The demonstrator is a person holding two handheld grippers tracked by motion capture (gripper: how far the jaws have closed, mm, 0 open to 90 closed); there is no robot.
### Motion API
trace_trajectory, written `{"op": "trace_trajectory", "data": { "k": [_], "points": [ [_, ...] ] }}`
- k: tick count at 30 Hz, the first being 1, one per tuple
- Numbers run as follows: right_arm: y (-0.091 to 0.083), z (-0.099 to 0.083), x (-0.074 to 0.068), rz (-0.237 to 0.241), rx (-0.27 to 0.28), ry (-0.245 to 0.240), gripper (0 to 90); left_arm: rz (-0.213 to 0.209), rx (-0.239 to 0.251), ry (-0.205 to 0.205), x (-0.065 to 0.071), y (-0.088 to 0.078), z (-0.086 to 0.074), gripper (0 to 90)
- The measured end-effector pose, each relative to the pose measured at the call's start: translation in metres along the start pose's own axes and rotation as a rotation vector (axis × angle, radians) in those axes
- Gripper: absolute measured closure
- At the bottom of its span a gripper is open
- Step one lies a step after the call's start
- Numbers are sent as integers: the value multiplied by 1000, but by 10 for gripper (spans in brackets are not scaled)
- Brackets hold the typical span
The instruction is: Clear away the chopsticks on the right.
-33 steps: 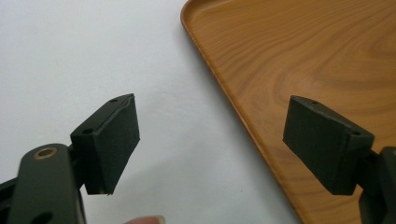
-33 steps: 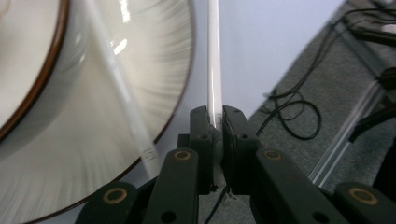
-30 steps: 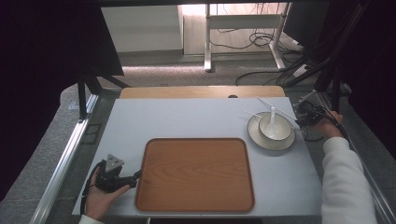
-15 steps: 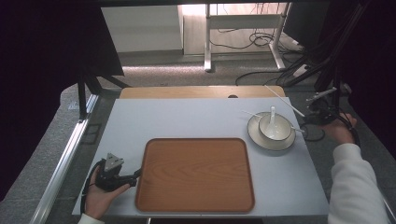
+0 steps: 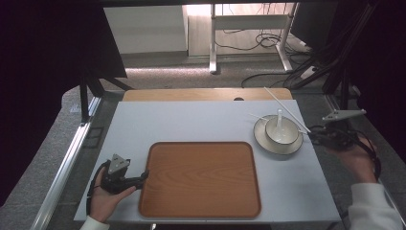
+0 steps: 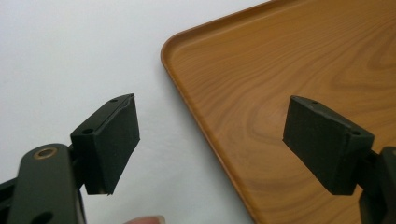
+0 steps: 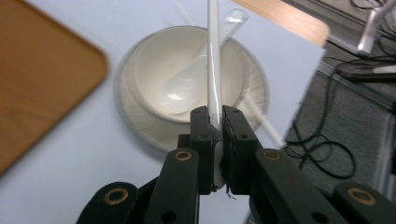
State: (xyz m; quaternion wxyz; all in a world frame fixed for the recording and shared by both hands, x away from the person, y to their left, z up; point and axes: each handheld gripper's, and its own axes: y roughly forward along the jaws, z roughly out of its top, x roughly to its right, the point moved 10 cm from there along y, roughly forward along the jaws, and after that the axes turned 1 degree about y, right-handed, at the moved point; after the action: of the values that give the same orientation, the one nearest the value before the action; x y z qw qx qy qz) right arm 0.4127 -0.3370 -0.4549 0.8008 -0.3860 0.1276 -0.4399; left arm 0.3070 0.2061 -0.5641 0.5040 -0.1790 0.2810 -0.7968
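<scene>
- Right gripper (image 7: 215,122) clenched on a white chopstick (image 7: 214,56), its length running straight ahead over the bowl (image 7: 154,60).
- Tray (image 5: 200,178) lies off to its left; left gripper (image 6: 210,144) gapes empty at the tray's edge.

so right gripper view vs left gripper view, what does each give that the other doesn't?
Right gripper view alone: the right gripper shut on a white chopstick, above the bowl with its spoon on the plate; a second chopstick beside it.

Left gripper view alone: the left gripper, jaws wide open with nothing between them.

Both: the wooden tray and the white table.
</scene>
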Motion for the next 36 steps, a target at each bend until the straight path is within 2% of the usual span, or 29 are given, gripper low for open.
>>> {"op": "trace_trajectory", "data": {
  "k": [4, 7, 10, 15, 22, 27, 32, 36],
  "points": [
    [-10, -13, -26, 25, 3, -20, 841, -2, 5, 0, 2, -1, 2, 181],
    [-16, -19, -46, 66, 30, -13, 840, 3, 4, 2, 3, -1, 2, 181],
    [-19, -23, -68, 91, 38, -44, 841, 3, 7, 1, 4, -1, 4, 181],
    [-17, -23, -106, 142, 14, -92, 840, 2, 6, 6, 6, -2, 4, 181],
    [6, -16, -150, 208, -34, -133, 840, 5, 5, 6, 6, -3, 3, 181],
    [26, -14, -172, 243, -67, -136, 840, 8, 1, 4, 6, -3, 1, 181],
    [47, -21, -198, 290, -118, -155, 840, 11, -5, 5, 6, -3, -2, 181],
    [60, -26, -214, 308, -159, -172, 840, 15, -7, 4, 5, -4, -3, 181]
  ]
}}
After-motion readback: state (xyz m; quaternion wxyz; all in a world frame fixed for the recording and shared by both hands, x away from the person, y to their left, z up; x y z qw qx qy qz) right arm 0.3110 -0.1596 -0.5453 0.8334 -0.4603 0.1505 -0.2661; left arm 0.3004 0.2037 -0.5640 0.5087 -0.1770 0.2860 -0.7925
